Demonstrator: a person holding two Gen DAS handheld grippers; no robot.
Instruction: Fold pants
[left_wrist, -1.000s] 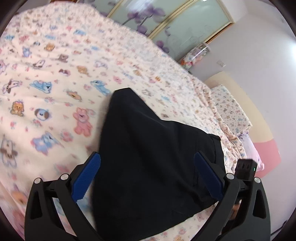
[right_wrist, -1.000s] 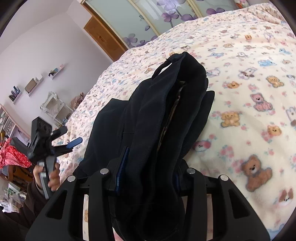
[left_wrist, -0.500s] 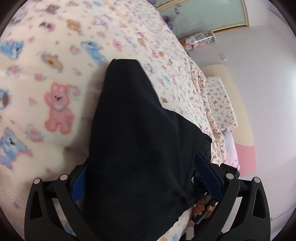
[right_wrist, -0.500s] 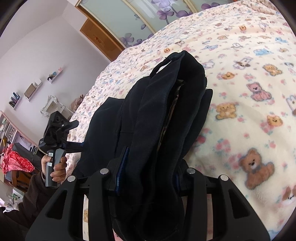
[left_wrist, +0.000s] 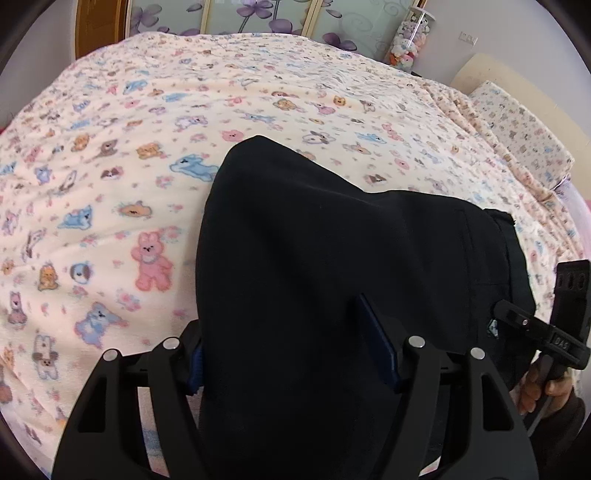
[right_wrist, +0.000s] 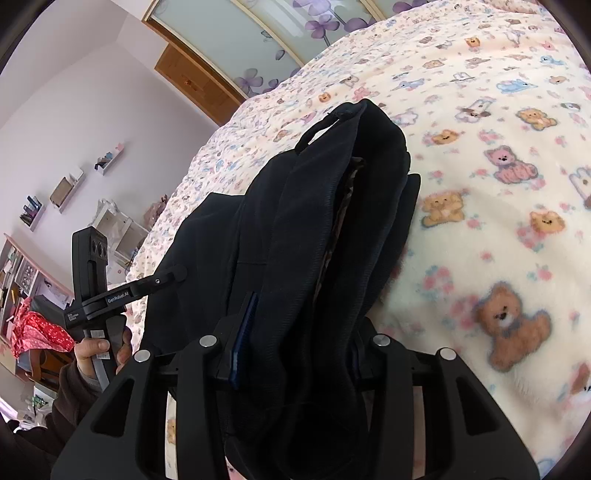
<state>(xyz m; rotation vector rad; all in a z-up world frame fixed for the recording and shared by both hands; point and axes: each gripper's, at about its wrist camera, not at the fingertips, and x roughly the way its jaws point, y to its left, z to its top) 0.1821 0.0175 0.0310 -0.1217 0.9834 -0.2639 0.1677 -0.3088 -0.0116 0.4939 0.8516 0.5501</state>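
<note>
Black cloth, soft + floppy: pants (left_wrist: 332, 240) lie bunched on bed blanket (left_wrist: 147, 166), part folded by look of it. My L gripper (left_wrist: 291, 347) clamped on one edge of pants; R gripper (right_wrist: 295, 332) clamped on thick stacked layers, waistband end I think. Light, no slip risk, but layers sag + shift. I judge best hold = hems/waistband, several plies pinched together, lifted evenly w/ both.
</note>
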